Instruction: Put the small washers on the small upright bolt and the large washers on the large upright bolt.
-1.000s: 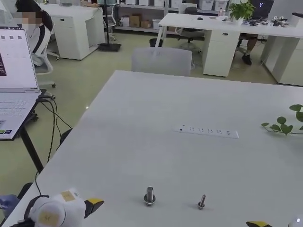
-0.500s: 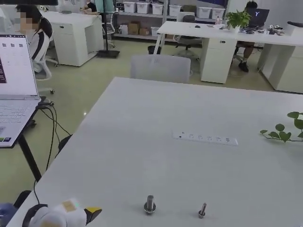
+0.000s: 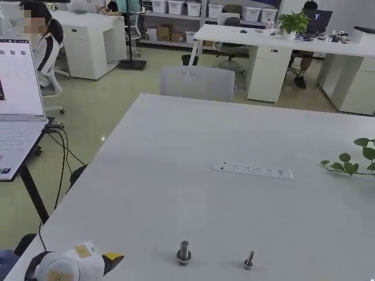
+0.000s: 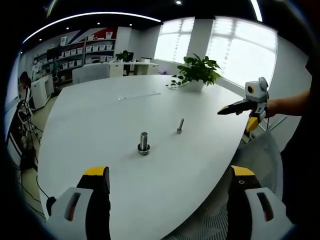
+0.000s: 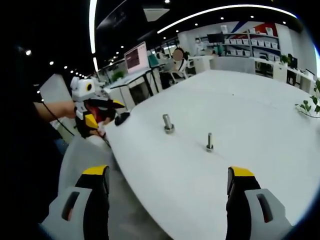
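Two steel bolts stand upright on the white table (image 3: 176, 152) near its front edge. The large bolt (image 3: 184, 252) is on the left with a wider ring at its base; the small bolt (image 3: 249, 260) is on the right. The left gripper view has the large bolt (image 4: 144, 142) and the small bolt (image 4: 179, 126) ahead of my open, empty left gripper (image 4: 168, 172). My right gripper (image 5: 167, 172) is also open and empty, off the table edge, facing the large bolt (image 5: 167, 123) and the small bolt (image 5: 209, 142). The left gripper (image 3: 111, 260) sits at the bottom left.
A white power strip (image 3: 252, 171) lies mid-table. Plant leaves (image 3: 348, 164) trail in from the right, and a potted plant (image 4: 197, 72) stands at the far side. A grey chair (image 3: 197, 82) is behind the table. A laptop (image 3: 17, 99) on a stand is at the left.
The head camera has shifted a little. A yellow jaw tip seen at the lower right edge one second ago is out of frame now. The bolts have not moved.
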`<action>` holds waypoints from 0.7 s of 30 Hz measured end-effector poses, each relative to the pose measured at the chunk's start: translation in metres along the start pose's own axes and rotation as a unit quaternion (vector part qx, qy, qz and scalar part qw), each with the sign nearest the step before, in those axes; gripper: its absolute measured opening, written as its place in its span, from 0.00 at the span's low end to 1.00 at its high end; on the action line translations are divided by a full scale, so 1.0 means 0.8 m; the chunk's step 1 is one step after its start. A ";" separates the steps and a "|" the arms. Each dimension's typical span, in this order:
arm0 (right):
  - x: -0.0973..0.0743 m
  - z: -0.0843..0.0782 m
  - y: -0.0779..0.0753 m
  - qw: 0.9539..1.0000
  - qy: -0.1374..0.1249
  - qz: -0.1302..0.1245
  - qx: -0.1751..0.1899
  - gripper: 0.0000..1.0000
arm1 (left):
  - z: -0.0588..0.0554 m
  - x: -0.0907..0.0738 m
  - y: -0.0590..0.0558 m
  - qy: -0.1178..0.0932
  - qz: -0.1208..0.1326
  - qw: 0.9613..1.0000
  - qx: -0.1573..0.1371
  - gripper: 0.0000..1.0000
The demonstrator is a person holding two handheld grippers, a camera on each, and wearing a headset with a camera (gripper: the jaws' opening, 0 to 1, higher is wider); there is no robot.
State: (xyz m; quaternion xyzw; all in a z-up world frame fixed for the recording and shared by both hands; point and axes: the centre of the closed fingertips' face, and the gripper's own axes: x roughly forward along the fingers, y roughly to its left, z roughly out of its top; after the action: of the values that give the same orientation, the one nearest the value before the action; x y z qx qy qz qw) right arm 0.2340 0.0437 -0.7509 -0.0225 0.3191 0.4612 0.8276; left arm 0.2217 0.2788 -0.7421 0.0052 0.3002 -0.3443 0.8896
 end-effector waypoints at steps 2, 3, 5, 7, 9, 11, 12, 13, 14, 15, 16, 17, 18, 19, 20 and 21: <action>0.000 0.001 -0.001 1.000 -0.002 0.000 0.004 0.99 | 0.000 0.001 0.000 -0.002 0.000 1.000 -0.002 0.99; 0.000 0.001 -0.002 1.000 -0.001 -0.001 0.005 0.99 | -0.001 0.001 0.000 0.000 0.000 1.000 -0.003 0.98; 0.000 -0.001 -0.001 1.000 0.005 0.000 0.001 0.98 | -0.002 0.001 -0.001 0.003 0.000 1.000 -0.001 0.98; 0.000 -0.001 -0.003 1.000 0.006 -0.002 -0.001 0.98 | -0.003 0.001 -0.001 0.003 -0.002 1.000 -0.001 0.97; 0.000 -0.002 -0.004 1.000 0.007 -0.002 0.002 0.97 | -0.003 0.002 0.000 0.002 -0.001 1.000 -0.002 0.97; 0.001 -0.002 -0.003 1.000 0.010 -0.002 -0.001 0.97 | -0.003 0.002 0.000 0.001 0.000 1.000 -0.004 0.96; 0.002 -0.002 -0.003 1.000 0.011 -0.001 -0.003 0.97 | -0.003 0.002 -0.001 0.001 -0.001 1.000 -0.005 0.96; 0.002 -0.003 -0.003 1.000 0.011 0.000 -0.002 0.97 | -0.004 0.003 -0.001 0.002 -0.002 1.000 -0.004 0.96; 0.003 -0.004 -0.003 1.000 0.013 0.000 -0.001 0.97 | -0.004 0.003 -0.002 0.004 -0.002 1.000 -0.004 0.96; 0.004 -0.004 -0.003 1.000 0.014 0.000 -0.001 0.96 | -0.004 0.003 -0.002 0.005 -0.002 1.000 -0.003 0.96; 0.004 -0.005 -0.002 1.000 0.016 0.001 -0.002 0.96 | -0.005 0.003 -0.001 0.005 -0.002 1.000 -0.003 0.95; 0.005 -0.006 -0.002 1.000 0.017 0.002 -0.003 0.96 | -0.005 0.003 0.000 0.003 -0.002 1.000 -0.004 0.95; 0.006 -0.007 -0.001 1.000 0.020 0.003 -0.004 0.96 | -0.004 0.003 0.000 0.001 -0.002 1.000 -0.006 0.95; 0.006 -0.008 -0.001 1.000 0.021 0.003 -0.005 0.96 | -0.004 0.003 0.000 0.002 -0.002 1.000 -0.007 0.95; 0.006 -0.009 -0.001 1.000 0.022 0.004 -0.007 0.96 | -0.005 0.003 0.000 0.002 -0.002 1.000 -0.006 0.95; 0.006 -0.009 -0.001 1.000 0.023 0.004 -0.007 0.96 | -0.005 0.003 0.000 0.003 -0.002 1.000 -0.006 0.95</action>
State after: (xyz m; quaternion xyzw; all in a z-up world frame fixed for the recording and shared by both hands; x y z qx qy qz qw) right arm 0.2325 0.0443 -0.7597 -0.0372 0.3351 0.4660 0.8180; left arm 0.2211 0.2784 -0.7467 0.0004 0.3046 -0.3441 0.8881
